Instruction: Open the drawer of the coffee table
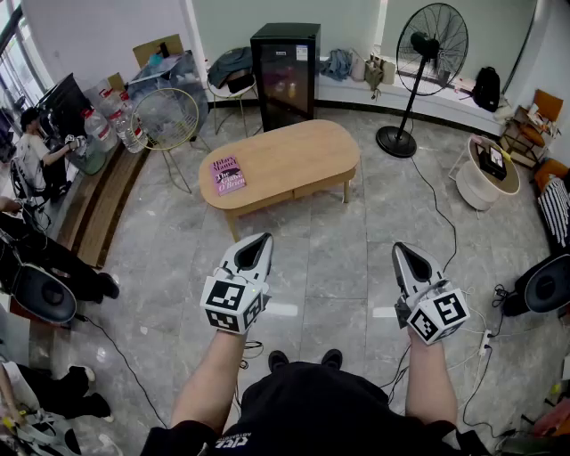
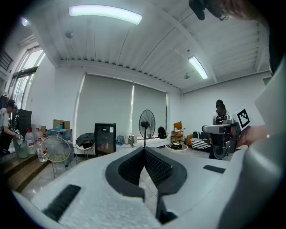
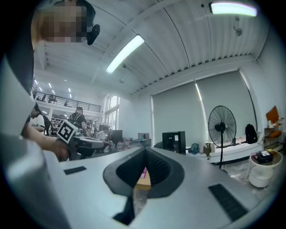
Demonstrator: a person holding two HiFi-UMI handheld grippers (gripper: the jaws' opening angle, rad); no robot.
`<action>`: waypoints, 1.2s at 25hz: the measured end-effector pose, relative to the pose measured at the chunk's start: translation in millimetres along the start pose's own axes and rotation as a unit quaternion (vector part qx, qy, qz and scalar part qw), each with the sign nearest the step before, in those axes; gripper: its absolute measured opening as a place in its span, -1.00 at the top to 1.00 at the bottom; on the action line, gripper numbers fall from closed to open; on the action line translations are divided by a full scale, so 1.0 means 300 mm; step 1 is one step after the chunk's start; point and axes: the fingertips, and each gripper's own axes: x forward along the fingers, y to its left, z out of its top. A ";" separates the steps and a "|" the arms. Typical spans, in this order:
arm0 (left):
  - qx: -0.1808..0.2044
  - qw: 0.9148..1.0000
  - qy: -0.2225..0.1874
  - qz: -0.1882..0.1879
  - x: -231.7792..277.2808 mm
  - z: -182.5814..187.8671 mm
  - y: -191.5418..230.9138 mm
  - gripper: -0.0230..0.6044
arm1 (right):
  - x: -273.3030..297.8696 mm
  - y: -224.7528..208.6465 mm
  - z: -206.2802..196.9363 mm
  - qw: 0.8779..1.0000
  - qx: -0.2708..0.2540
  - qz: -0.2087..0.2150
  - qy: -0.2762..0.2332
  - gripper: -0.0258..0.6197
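Closed and empty, the left tongs and right tongs could be knocked uselessly against the drawer of the oval light-wood worktop, upper centre, unless opened.

Grey tiled floor, black mini fridge, pedestal fan, round white side table, ceiling strip lights

Oval light-wood coffee table on short legs stands upright mid-room, long axis running up to the right in head view. Flat wooden drawer in near-side apron, right half: shut, flush.
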 end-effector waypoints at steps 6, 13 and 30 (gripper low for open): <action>-0.004 1.000 0.008 -0.005 0.036 -0.032 -0.031 0.90 | -0.029 -0.047 -0.023 1.000 0.005 -0.011 -0.002 0.91; -0.025 1.000 0.019 -0.001 0.086 -0.051 -0.087 0.90 | -0.073 -0.119 -0.064 1.000 0.013 -0.012 0.006 0.91; -0.003 1.000 0.030 -0.007 0.183 -0.035 -0.398 0.90 | -0.339 -0.372 -0.113 0.998 0.067 -0.021 -0.004 0.90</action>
